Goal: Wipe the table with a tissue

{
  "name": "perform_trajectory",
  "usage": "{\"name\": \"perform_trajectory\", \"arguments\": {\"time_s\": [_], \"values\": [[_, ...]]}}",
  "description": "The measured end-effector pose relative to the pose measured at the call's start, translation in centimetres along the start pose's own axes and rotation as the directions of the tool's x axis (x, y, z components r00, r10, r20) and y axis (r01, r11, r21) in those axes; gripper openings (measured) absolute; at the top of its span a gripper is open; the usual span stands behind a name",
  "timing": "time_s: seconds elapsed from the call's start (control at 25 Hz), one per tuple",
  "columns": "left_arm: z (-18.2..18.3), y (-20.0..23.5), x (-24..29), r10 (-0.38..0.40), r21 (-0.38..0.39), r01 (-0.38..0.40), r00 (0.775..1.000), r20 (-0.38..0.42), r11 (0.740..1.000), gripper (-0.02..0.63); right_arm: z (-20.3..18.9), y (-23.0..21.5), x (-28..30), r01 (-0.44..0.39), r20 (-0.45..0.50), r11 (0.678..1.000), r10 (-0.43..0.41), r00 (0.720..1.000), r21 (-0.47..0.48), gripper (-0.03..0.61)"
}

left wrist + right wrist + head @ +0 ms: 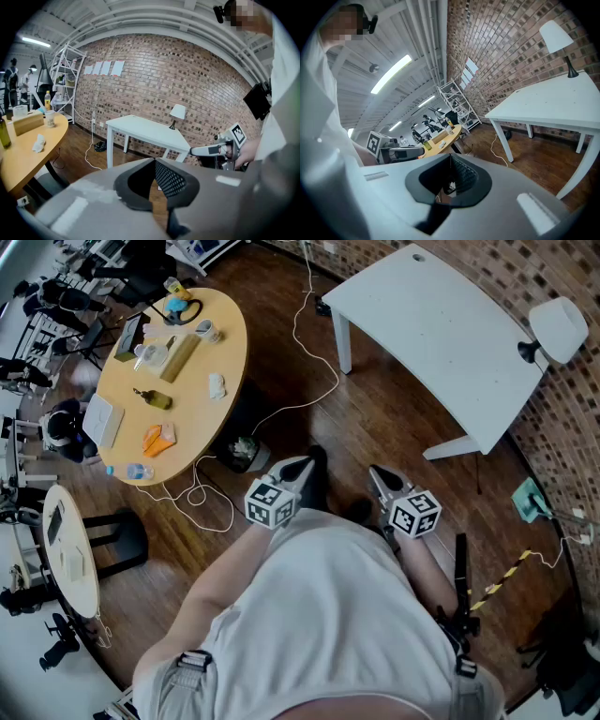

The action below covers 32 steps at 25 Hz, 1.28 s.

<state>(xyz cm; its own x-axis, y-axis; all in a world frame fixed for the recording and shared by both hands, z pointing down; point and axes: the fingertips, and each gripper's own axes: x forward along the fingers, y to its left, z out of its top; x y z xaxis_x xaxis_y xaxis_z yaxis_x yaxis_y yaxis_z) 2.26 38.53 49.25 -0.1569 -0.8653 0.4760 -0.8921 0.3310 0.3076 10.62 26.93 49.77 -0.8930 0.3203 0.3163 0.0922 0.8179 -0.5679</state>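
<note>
A crumpled white tissue lies on the round wooden table, far from both grippers. I hold both grippers close to my body, above the wooden floor. My left gripper is shut with nothing between its jaws, and it faces the white table. My right gripper is also shut and empty, and it faces the round table. Each gripper shows in the other's view: the right gripper and the left gripper.
The round table carries a long tissue box, cups, a bottle and an orange item. The white table with a lamp stands by the brick wall. Cables cross the floor, and a small bin sits beside the round table.
</note>
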Motion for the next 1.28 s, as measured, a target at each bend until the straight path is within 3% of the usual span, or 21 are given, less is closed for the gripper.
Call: {"name": "perform_trajectory", "arguments": {"time_s": [0.6,0.92,1.28], "values": [[4.9,8.8,3.6,-0.010,-0.043,0.012,0.999,0.045,0.999,0.005,6.2,-1.2,7.5,0.029,-0.022,0.999,-0.030,0.999,-0.036,0.009],[8.7,14.2,5.6,-0.059,-0.018,0.061,0.996,0.065,0.998,0.005,10.2,-2.2,12.7,0.056,-0.034,0.996,-0.058,0.998,-0.064,0.009],[8.4,23.9,5.8,0.026,-0.108,-0.025,1.000,0.015,0.994,0.005,14.0,-2.8,19.0,0.088,-0.047,0.992,-0.092,0.995,-0.091,0.009]]}}
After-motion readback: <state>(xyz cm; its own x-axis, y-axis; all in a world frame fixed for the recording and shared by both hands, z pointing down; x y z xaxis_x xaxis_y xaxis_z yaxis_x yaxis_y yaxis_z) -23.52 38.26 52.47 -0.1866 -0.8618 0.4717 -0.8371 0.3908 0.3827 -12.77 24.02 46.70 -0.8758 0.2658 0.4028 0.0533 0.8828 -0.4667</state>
